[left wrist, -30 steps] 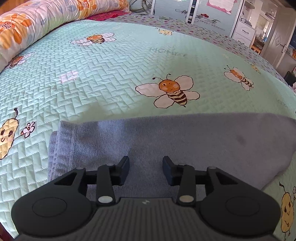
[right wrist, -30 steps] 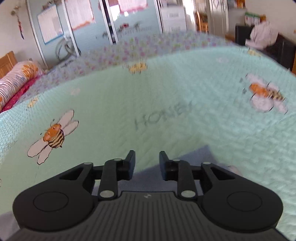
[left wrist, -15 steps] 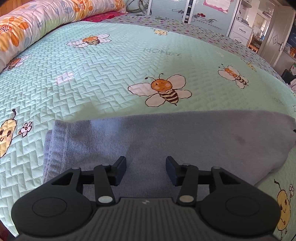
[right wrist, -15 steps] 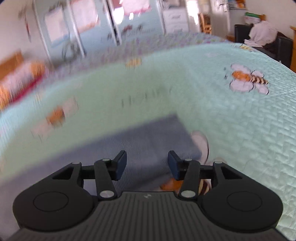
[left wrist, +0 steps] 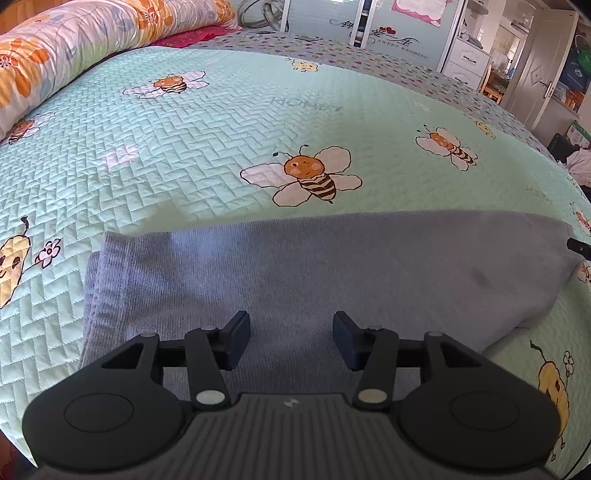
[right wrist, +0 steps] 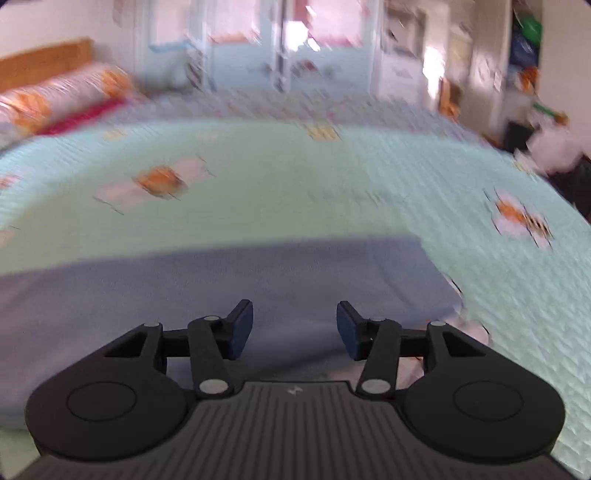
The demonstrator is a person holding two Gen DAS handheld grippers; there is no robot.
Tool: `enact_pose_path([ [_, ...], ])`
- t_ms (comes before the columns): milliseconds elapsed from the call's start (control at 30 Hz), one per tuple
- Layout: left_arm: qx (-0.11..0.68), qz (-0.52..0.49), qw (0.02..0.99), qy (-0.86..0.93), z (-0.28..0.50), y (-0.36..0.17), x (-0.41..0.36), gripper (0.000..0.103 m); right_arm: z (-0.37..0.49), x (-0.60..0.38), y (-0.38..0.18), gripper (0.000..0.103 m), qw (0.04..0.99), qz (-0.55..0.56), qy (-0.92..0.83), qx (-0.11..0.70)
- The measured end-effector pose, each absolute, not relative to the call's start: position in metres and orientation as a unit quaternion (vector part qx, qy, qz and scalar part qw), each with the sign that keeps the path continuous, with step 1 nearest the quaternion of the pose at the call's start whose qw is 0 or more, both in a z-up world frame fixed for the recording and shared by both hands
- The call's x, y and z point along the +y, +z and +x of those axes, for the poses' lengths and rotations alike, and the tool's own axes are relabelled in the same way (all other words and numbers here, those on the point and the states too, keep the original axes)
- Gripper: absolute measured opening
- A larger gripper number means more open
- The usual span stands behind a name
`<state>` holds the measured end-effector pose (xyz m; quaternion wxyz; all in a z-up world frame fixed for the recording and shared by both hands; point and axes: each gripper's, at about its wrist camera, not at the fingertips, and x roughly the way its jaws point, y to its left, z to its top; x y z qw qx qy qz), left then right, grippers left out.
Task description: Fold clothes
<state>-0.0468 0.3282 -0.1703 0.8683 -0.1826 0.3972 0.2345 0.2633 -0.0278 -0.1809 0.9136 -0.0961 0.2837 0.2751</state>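
Note:
A grey-blue garment (left wrist: 332, 266), folded into a long band, lies across the near side of the bed. My left gripper (left wrist: 291, 339) hovers over its near-left part; its jaws are opening, with only flat cloth below them and nothing pinched. In the blurred right wrist view the same garment (right wrist: 258, 277) fills the lower middle, its right end just right of the fingers. My right gripper (right wrist: 294, 328) stands over it with its jaws apart and nothing gripped. A dark tip (left wrist: 580, 246) shows at the garment's far right end in the left wrist view.
The mint-green quilted bedspread (left wrist: 221, 129) with bee prints covers the bed. A floral rolled quilt (left wrist: 74, 44) lies along the far left. Wardrobe doors (left wrist: 388, 29) stand behind the bed. Dark furniture with pale clothes (right wrist: 554, 151) sits at the right.
Both grippers' jaws have widened. The right gripper swept sideways and rolled, so the garment now spreads under it instead of only a corner. The left gripper stayed in place.

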Motion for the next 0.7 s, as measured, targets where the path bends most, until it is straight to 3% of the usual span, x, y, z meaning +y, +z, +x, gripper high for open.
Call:
enact_pose_path([
  [100, 0.399, -0.18, 0.87, 0.229, -0.046, -0.174, 0.325, 0.057, 0.247, -0.002, -0.205, 0.054, 0.891, -0.175, 0.294, 0.298],
  [167, 0.4, -0.178, 0.869, 0.23, -0.049, -0.175, 0.324, 0.057, 0.252, -0.01, -0.212, 0.06, 0.902, -0.14, 0.278, 0.301],
  [333, 0.39, -0.181, 0.873, 0.23, -0.061, -0.172, 0.322, 0.057, 0.205, 0.008, -0.177, 0.059, 0.891, -0.042, 0.347, 0.29],
  [467, 0.403, -0.16, 0.872, 0.225, -0.062, -0.183, 0.319, 0.06, 0.164, 0.049, -0.203, 0.062, 0.86, -0.125, 0.393, 0.302],
  [533, 0.401, -0.154, 0.874, 0.228, -0.071, -0.185, 0.321, 0.062, 0.174, 0.042, -0.213, 0.062, 0.862, -0.092, 0.387, 0.315],
  [600, 0.387, -0.169, 0.876, 0.234, -0.084, -0.18, 0.326, 0.06, 0.181, 0.034, -0.201, 0.054, 0.869, -0.051, 0.364, 0.331],
  [700, 0.372, -0.179, 0.878, 0.24, -0.097, -0.175, 0.329, 0.06, 0.155, 0.039, -0.172, 0.061, 0.872, -0.026, 0.39, 0.296],
])
